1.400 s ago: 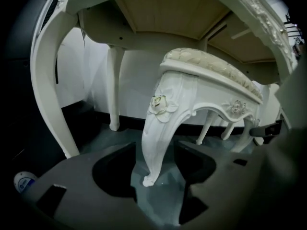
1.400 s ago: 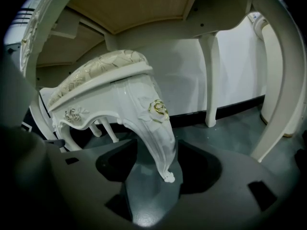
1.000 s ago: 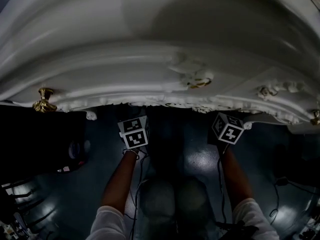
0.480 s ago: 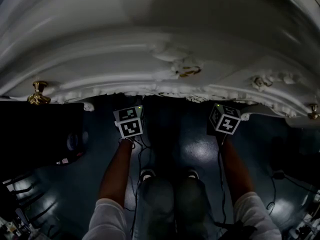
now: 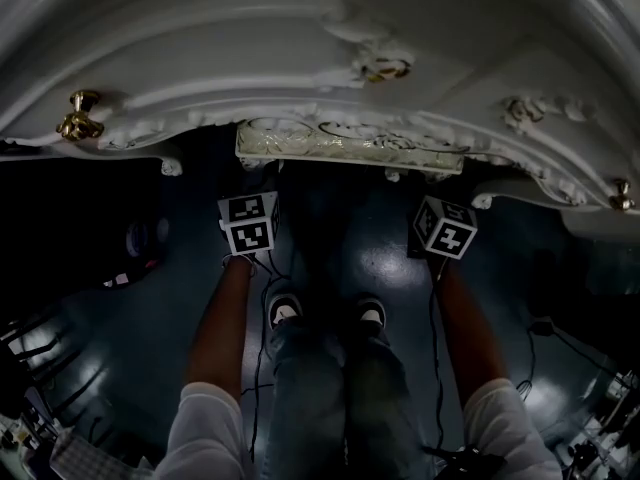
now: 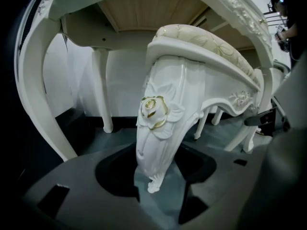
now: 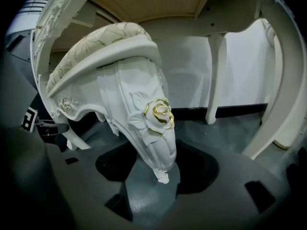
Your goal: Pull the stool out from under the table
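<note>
The stool's cream, embroidered seat edge (image 5: 350, 146) pokes out from under the white carved table (image 5: 300, 58). Both arms reach toward it. The left marker cube (image 5: 248, 223) sits below the seat's left end, the right cube (image 5: 445, 228) below its right end; the jaws are hidden there. In the left gripper view my left gripper (image 6: 159, 175) is shut on a stool leg (image 6: 158, 128) with a gold rose. My right gripper (image 7: 160, 170) is shut on the other front leg (image 7: 151, 123). The padded seat (image 6: 206, 47) lies under the tabletop.
Curved white table legs (image 6: 38, 95) (image 7: 283, 80) flank the stool. Gold knobs (image 5: 78, 115) (image 5: 622, 196) stick out from the table front. The person's shoes (image 5: 286, 310) stand on the dark glossy floor just behind the grippers. Cables (image 5: 545, 328) lie at the right.
The stool's seat edge has come out from under the table's rim, where none showed before. Both grippers have drawn back toward the person, whose legs and shoes have come into sight.
</note>
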The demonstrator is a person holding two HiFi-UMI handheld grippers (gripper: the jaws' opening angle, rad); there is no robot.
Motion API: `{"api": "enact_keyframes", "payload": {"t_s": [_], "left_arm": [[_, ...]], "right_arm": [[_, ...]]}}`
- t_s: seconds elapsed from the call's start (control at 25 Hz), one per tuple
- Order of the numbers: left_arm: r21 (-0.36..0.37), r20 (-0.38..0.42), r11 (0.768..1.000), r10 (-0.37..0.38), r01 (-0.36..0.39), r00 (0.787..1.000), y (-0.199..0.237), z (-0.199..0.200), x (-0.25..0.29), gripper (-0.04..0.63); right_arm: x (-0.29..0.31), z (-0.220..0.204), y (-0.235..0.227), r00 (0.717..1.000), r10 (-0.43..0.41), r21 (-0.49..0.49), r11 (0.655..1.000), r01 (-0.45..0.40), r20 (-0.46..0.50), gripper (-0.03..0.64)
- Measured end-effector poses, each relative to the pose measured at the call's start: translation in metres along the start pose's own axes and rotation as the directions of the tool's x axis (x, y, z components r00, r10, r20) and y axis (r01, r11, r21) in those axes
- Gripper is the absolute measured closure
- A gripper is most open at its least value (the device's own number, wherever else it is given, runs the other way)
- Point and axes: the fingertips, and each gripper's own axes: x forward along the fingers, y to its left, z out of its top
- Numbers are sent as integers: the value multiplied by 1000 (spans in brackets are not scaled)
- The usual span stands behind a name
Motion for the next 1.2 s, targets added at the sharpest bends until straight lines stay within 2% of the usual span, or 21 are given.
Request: {"api": "enact_keyframes", "payload": {"t_s": [0.56,0.96,1.2], "left_arm": [[-13,-72,1000,2,-3,997,-14,-34,-43,353],[27,-111,1000,19,-16,994,-24,-54,-67,356],[50,-150,999,23,-16,988,-30,-75,-91,357]], "right_arm": [[-36,-37,-4,997,-1,-22,1000,-1,-78,371],[-61,-60,-4,992,17,-41,999,-22,-124,376],[-85,-89,-2,978,21,-62,997,-35,-207,383]]}}
